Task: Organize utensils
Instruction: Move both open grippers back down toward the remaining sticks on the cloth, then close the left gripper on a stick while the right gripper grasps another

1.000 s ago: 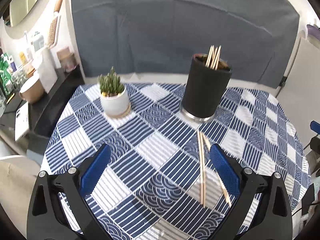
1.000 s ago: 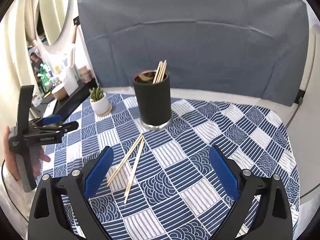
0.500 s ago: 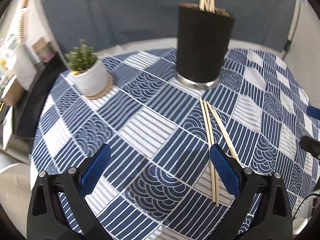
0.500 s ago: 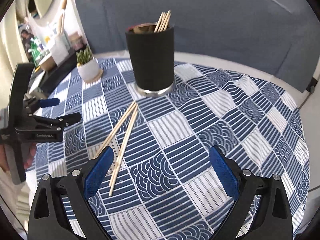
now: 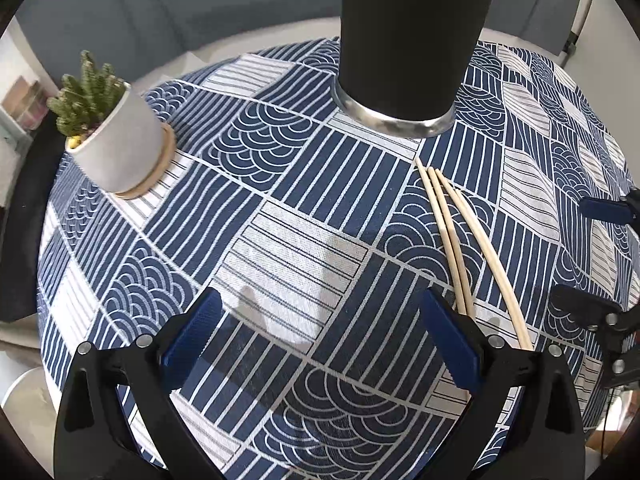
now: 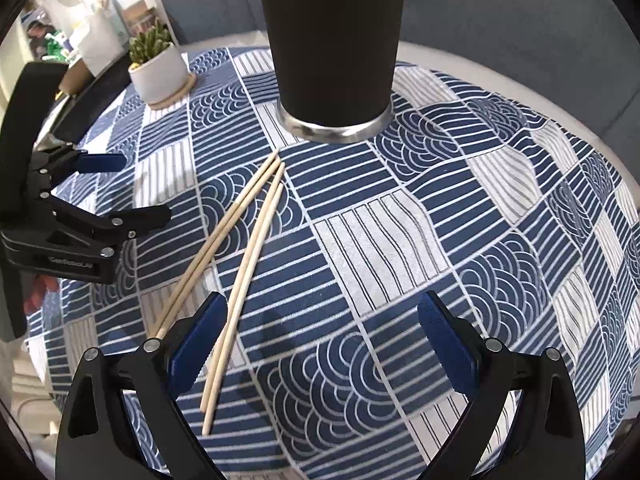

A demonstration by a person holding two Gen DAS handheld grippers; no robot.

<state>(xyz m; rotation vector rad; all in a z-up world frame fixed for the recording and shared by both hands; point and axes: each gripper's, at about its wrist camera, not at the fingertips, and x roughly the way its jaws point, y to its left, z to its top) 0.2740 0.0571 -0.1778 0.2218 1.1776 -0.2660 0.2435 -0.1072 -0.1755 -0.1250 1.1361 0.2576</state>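
Several wooden chopsticks (image 5: 452, 232) (image 6: 244, 236) lie flat on the blue patterned tablecloth (image 5: 288, 216), fanned out just in front of a tall black holder cup (image 5: 408, 40) (image 6: 332, 40) with a metal base. My left gripper (image 5: 320, 336) hangs open low over the cloth, its right finger beside the near ends of the chopsticks. My right gripper (image 6: 320, 340) is open too, with its left finger over the sticks' near ends. The left gripper (image 6: 116, 188) also shows at the left of the right wrist view. The cup's top is out of frame.
A small succulent in a white pot (image 5: 116, 136) (image 6: 160, 68) stands on a wooden coaster at the table's left back. A dark shelf with jars and bottles (image 6: 80, 40) lies beyond the left edge. A grey padded backrest (image 6: 500, 12) rises behind the round table.
Both grippers have moved forward and down toward the table, so the cup and chopsticks loom larger. Both stay open and hold nothing.
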